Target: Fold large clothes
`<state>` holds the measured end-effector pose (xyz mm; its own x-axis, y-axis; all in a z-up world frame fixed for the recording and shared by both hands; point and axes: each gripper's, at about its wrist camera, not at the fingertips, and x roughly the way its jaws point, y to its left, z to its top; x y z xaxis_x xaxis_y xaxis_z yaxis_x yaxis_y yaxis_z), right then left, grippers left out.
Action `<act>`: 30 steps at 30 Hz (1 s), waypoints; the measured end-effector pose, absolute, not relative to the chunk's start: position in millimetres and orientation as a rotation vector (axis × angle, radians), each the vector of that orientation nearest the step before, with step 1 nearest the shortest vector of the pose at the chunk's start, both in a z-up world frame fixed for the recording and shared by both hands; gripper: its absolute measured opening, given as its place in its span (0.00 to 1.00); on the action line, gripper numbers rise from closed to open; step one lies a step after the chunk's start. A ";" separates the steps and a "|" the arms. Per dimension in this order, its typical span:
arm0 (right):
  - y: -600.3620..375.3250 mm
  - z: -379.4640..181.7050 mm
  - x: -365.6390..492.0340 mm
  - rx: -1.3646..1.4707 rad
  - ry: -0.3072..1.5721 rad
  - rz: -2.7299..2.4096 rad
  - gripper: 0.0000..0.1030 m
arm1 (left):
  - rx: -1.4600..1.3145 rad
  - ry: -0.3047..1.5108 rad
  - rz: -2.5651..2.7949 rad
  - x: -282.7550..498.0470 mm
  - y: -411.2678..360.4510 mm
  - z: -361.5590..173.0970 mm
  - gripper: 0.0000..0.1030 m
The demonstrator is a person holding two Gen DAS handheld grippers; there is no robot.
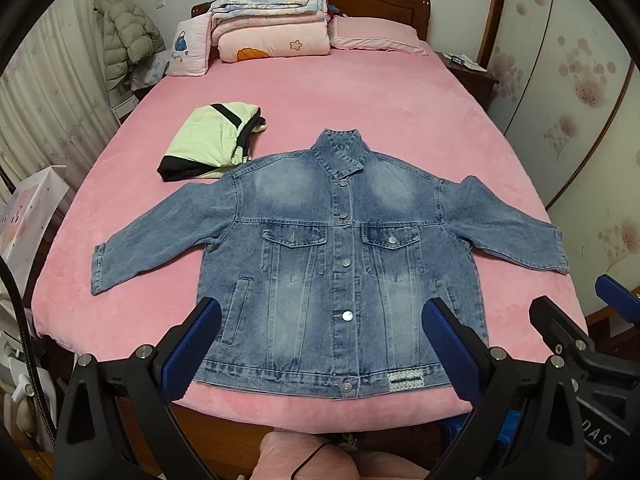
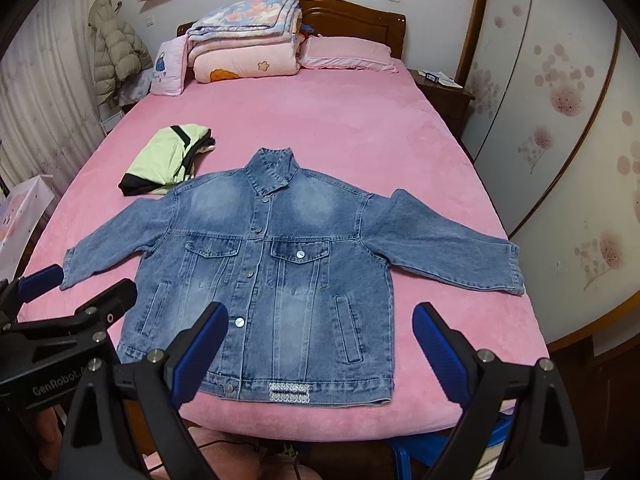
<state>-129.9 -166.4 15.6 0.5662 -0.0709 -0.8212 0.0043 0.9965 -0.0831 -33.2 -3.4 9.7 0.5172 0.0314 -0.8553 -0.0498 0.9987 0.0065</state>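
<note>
The denim jacket (image 1: 340, 264) is lying buttoned and face up near the bed's (image 1: 360, 92) near edge, sleeves spread left and right, ready for folding, while the left gripper (image 1: 320, 344) and right gripper (image 2: 320, 344) are hovering above its hem, both gaping wide and holding nothing.

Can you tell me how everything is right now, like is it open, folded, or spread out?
Denim jacket: spread flat on the bed, front up, buttoned, sleeves out.
Green and black garment: folded, beside the jacket's collar.
Quilts: folded, stacked by the headboard.
Puffer coat: hanging by the curtain.
Left claw: open, holding nothing.
Right claw: open, holding nothing.
</note>
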 end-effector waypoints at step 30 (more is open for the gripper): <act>-124.1 27.4 -105.6 -0.099 0.984 -0.123 0.91 | 0.018 1.042 -0.009 -3.3 36.5 23.9 0.96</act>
